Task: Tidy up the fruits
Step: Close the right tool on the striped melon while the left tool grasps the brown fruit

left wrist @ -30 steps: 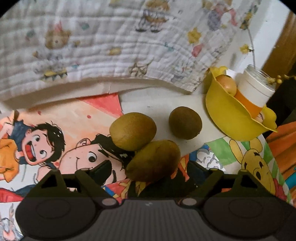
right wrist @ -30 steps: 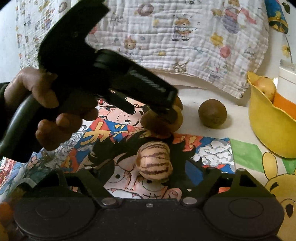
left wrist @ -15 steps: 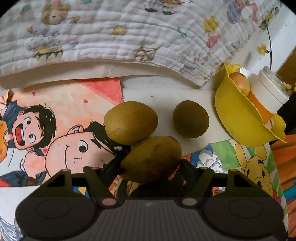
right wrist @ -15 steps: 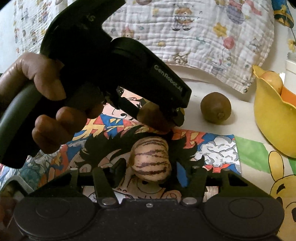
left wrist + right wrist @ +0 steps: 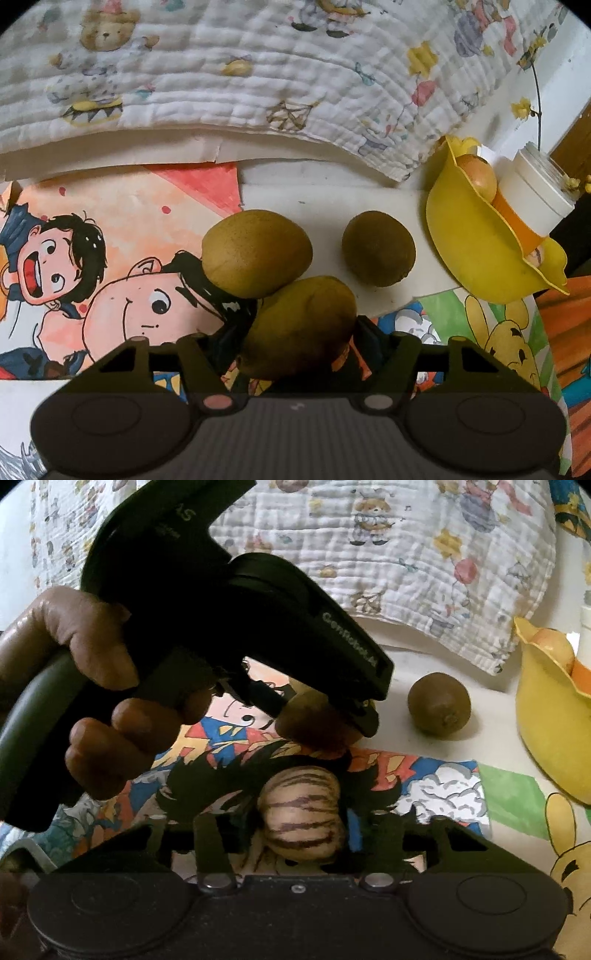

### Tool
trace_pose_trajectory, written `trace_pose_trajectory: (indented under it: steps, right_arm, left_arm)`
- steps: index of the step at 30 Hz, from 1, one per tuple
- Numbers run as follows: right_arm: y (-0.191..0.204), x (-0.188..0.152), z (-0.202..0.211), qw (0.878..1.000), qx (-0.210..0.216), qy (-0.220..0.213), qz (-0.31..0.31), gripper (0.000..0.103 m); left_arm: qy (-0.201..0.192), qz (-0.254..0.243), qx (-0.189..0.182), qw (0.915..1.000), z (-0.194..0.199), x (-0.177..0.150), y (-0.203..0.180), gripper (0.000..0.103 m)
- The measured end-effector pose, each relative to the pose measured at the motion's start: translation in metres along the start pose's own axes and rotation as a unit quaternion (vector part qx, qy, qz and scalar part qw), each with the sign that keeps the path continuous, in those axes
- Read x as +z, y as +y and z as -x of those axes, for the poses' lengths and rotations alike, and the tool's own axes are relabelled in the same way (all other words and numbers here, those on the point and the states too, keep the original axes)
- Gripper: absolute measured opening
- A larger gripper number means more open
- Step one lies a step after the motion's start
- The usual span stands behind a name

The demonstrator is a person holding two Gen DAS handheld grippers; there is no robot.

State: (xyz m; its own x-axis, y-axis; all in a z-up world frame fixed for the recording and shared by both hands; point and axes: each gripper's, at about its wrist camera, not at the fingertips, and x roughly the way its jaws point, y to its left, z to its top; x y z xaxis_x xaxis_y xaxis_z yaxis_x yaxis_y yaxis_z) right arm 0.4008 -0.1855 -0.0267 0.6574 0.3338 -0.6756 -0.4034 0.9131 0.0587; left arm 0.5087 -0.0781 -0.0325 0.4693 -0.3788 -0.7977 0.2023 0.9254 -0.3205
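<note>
Two hand-held grippers work over a surface covered with cartoon prints. The left gripper has its fingers narrowed onto a kiwi, gripping its sides. That kiwi touches a second kiwi just behind it, whose long axis runs left to right. A third kiwi lies apart, between the pair and the yellow bowl, which already holds a pale fruit. The right gripper straddles a striped fruit, fingers near its sides; whether they touch it cannot be told. Kiwis look light, firm-skinned but bruisable, so a gentle grip across the short middle suits them.
</note>
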Motion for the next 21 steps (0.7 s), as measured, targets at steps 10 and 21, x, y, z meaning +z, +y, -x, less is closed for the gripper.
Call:
trace_pose_trajectory:
  steps: [10, 21]
  right_arm:
    - [-0.006, -0.004, 0.015, 1.0, 0.012, -0.005, -0.007, 0.047]
    - [0.008, -0.025, 0.059, 0.999, 0.025, -0.023, -0.012, 0.047]
  left_arm:
    - [-0.004, -0.014, 0.027, 0.9995, 0.014, -0.014, -0.006, 0.067]
    - [-0.025, -0.009, 0.02, 0.9994, 0.068, -0.056, 0.005, 0.06]
